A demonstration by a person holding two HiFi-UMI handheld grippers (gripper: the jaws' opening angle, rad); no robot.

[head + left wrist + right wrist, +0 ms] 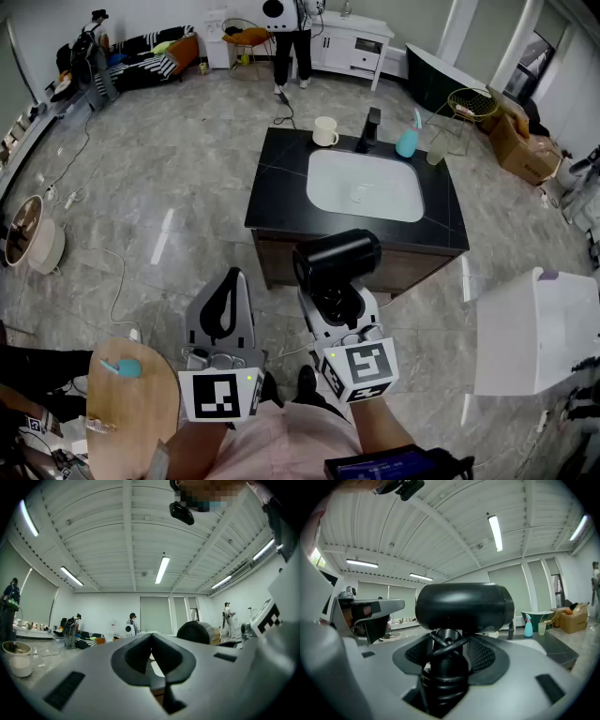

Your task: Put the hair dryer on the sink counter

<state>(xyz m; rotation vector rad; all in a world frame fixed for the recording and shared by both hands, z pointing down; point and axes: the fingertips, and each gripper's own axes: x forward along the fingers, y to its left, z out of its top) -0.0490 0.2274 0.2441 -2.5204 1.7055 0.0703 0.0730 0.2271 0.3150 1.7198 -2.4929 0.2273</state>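
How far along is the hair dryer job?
Done: the hair dryer is picked up, with the right gripper shut on its handle. In hand: it hangs in the air, short of the counter. The left gripper is shut and empty. Left: carry it over and set it on the bare black top beside the sink.

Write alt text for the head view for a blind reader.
Seen from above, the right claw grips a black hair dryer by its handle, short of a black sink counter. The left claw beside it is shut and empty. A mug, faucet and spray bottle stand along the counter's far edge.
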